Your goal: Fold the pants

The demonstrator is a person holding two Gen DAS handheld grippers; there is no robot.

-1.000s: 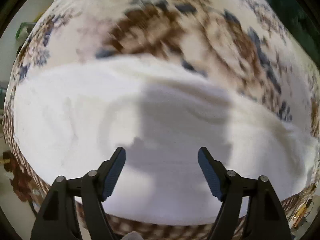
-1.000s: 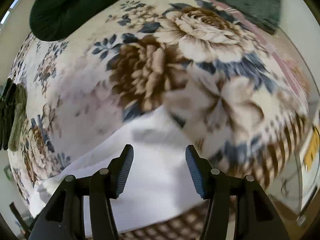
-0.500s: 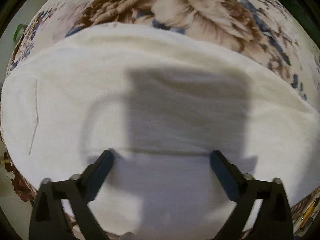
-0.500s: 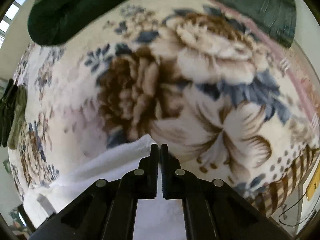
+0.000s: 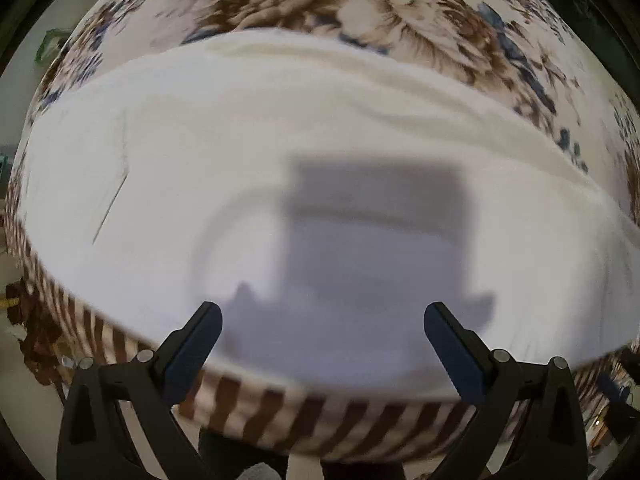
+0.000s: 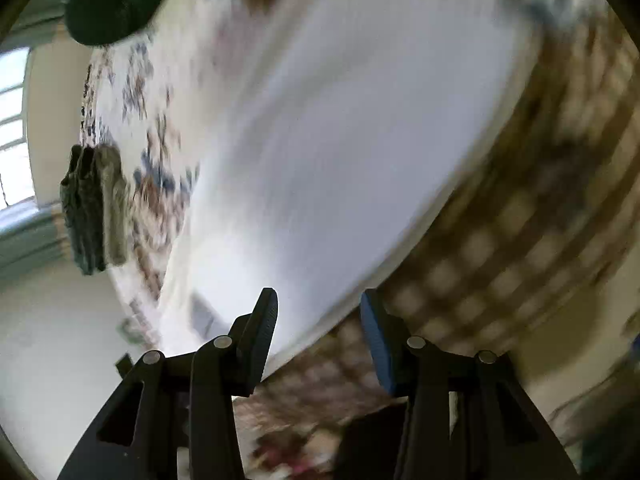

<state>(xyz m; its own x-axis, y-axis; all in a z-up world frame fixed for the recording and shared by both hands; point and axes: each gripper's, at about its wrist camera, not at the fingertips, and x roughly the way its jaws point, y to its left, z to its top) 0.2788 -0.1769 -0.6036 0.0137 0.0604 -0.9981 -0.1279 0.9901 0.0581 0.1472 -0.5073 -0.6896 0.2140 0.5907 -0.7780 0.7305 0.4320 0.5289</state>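
The white pants (image 5: 280, 152) lie flat across the flowered blanket, filling most of the left wrist view. My left gripper (image 5: 322, 328) is open and empty, above the near part of the pants, and casts a shadow on them. In the blurred right wrist view the pants (image 6: 340, 140) run as a white band from the lower left to the upper right. My right gripper (image 6: 318, 320) is open and empty over the pants' near edge.
The flowered blanket (image 5: 400, 8) covers the bed, with a brown striped border (image 5: 280, 412) at the near edge. A dark green pillow (image 6: 116, 0) and a stack of folded dark clothes (image 6: 94, 208) lie at the far side. A window is at the left.
My right gripper was shut at the pants' corner half a second ago; it is now open and has swung back and turned. My left gripper has pulled back toward the bed's near edge.
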